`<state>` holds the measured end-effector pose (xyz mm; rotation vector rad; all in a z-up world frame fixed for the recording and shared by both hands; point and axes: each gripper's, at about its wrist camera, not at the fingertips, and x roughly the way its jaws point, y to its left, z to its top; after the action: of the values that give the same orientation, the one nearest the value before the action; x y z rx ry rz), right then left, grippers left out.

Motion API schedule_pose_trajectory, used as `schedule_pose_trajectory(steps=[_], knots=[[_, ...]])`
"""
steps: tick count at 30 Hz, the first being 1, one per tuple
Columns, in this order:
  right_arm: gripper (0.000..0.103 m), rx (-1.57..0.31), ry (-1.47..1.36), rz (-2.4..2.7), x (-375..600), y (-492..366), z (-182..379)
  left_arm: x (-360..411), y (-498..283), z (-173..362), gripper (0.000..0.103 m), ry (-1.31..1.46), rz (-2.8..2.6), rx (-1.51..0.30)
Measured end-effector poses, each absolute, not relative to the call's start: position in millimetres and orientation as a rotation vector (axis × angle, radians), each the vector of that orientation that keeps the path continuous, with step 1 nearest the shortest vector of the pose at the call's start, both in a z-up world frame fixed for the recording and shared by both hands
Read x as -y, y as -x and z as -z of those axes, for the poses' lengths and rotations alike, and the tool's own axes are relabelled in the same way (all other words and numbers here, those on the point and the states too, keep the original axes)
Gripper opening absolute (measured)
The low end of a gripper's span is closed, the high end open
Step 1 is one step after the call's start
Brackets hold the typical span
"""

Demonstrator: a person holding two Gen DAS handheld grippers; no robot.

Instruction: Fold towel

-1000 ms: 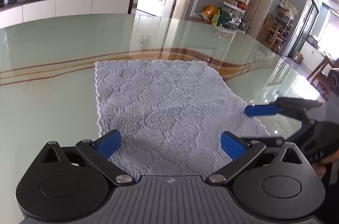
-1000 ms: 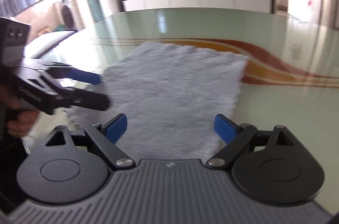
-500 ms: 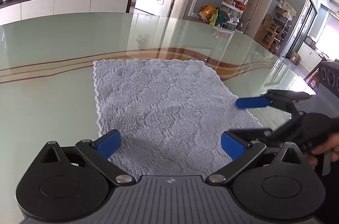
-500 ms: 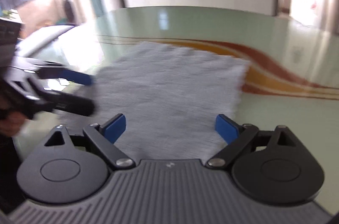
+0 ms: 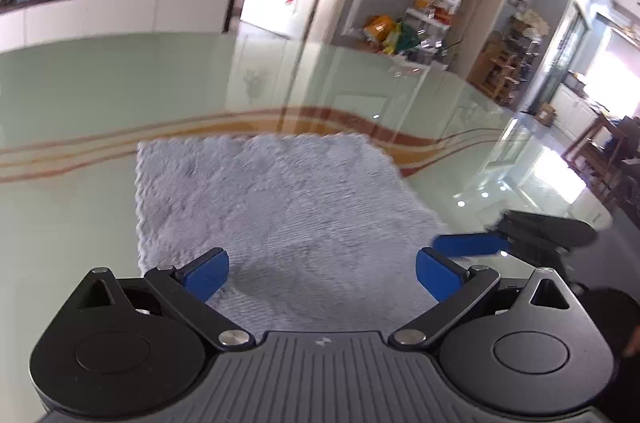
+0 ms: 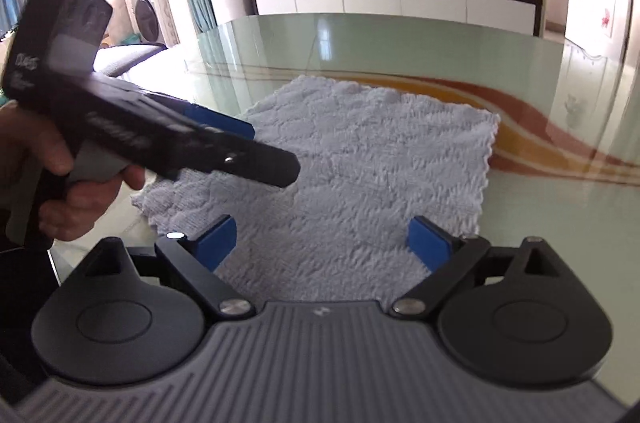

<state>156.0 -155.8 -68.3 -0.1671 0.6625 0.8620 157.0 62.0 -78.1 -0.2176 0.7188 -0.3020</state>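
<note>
The towel (image 5: 276,219) is lying flat on the desk (image 5: 80,95), its far edge sitting just before the curved stripes (image 5: 100,143) that are crossing the desk from side to side. The left tongs (image 5: 322,273) are hanging with jaws spread over the towel's near edge, toward its left corner. The right tongs (image 6: 322,243) are hanging likewise over the near right part. Beyond the desk's far rim a sideboard (image 6: 400,1) is standing against the wall.

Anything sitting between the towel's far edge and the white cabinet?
No objects: past the towel lies only bare glass table with its orange stripe, up to the cabinet. The right wrist view shows it.
</note>
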Motion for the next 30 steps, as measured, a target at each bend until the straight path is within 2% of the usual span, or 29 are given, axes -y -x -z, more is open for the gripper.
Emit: schedule_pose_trajectory(steps=[9,17,24,30], knots=[[0.099,-0.663,0.167,-0.848,163,-154,70,-99,-143,73,0.1,0.249,0.201,-0.719],[0.098,-0.587,0.173,-0.713,152,-167,52,-92,-142,51,0.1,0.333,0.246,-0.647],[0.098,-0.604,0.289,-0.559,123,-185,68,-79,-150,76,0.099,0.414,0.261,-0.697],[0.101,-0.658,0.25,-0.422,153,-193,70,-92,-143,82,0.099,0.437,0.293,-0.687]])
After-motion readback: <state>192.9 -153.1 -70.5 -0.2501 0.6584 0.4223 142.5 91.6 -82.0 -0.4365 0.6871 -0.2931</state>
